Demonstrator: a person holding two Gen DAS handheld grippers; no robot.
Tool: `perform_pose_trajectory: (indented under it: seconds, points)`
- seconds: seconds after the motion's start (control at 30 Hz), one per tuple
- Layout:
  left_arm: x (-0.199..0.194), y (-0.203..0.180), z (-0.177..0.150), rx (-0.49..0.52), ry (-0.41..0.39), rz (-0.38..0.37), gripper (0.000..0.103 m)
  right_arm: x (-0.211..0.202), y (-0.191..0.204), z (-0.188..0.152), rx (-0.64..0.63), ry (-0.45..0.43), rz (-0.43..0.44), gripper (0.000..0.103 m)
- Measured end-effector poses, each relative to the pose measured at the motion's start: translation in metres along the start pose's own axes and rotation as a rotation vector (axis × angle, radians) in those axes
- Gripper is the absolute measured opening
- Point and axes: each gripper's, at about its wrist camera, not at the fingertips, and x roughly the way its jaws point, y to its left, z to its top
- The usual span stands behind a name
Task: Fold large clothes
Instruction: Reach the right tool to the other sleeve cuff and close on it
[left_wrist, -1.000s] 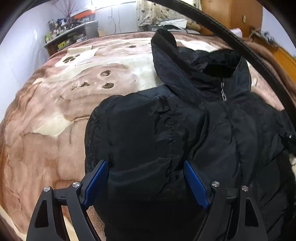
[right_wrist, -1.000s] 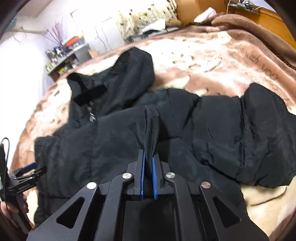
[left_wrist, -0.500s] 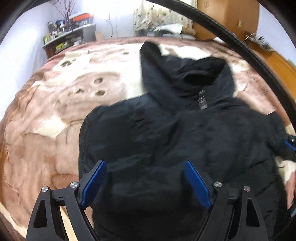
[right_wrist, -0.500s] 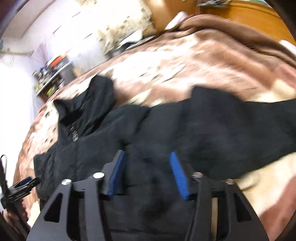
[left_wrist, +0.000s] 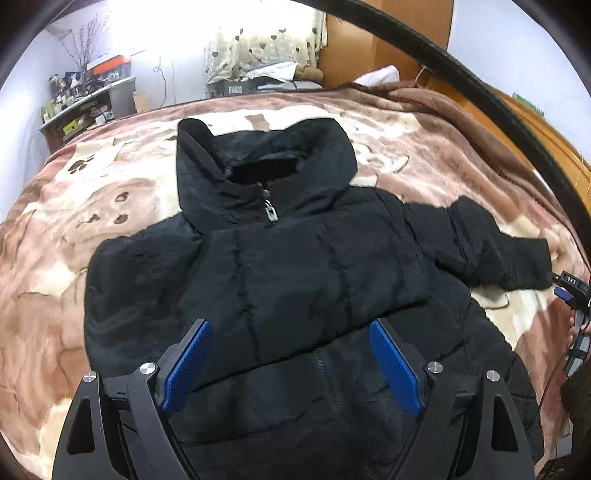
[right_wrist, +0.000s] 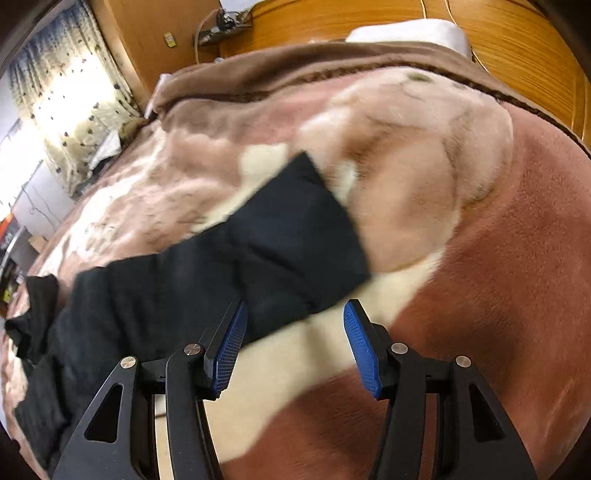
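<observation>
A black hooded puffer jacket (left_wrist: 288, 266) lies front up on the bed, zipper closed, hood toward the far side. One sleeve is folded across its chest. The other sleeve (left_wrist: 491, 254) stretches out to the right. My left gripper (left_wrist: 291, 365) is open and empty, hovering over the jacket's lower front. My right gripper (right_wrist: 293, 343) is open and empty, just short of the cuff of the outstretched sleeve (right_wrist: 280, 240). It also shows at the right edge of the left wrist view (left_wrist: 570, 291).
The bed is covered by a brown and cream plush blanket (left_wrist: 74, 206). A wooden headboard (right_wrist: 480, 33) and a white pillow (right_wrist: 410, 31) lie beyond the sleeve. A cluttered shelf (left_wrist: 85, 103) and curtains (left_wrist: 266, 48) stand at the far wall.
My right gripper let go of the folded sleeve, opened, and swung right to the cuff of the other sleeve. My left gripper pulled back and rose; more of the jacket shows.
</observation>
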Motion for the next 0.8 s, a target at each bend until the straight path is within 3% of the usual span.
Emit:
perform_pose_trajectory:
  seconds: [0.13,0.27,0.43,0.47,0.6,0.7,0.8]
  points:
    - [0.011,-0.012,-0.003,0.002,0.045,-0.042,0.086,0.019,-0.01,0.004,0.051,0.021,-0.009,0.064]
    - [0.02,-0.025,-0.006,0.039,0.066,-0.048,0.086,0.032,-0.014,0.007,0.052,0.022,-0.015,0.065]
    - [0.029,-0.028,-0.012,0.036,0.092,-0.044,0.086,0.043,-0.015,0.014,0.097,0.025,0.04,0.065]
    - [0.032,-0.028,-0.013,0.04,0.096,-0.037,0.086,0.042,-0.014,0.014,0.097,0.016,0.046,0.061]
    - [0.037,-0.026,-0.017,0.019,0.115,-0.052,0.086,0.043,-0.01,0.019,0.105,0.0,0.049,0.02]
    - [0.035,-0.025,-0.019,0.024,0.114,-0.053,0.086,0.039,-0.006,0.021,0.074,-0.004,0.056,0.01]
    - [0.032,-0.022,-0.018,0.014,0.104,-0.064,0.086,0.018,0.005,0.022,0.016,-0.057,0.065,0.008]
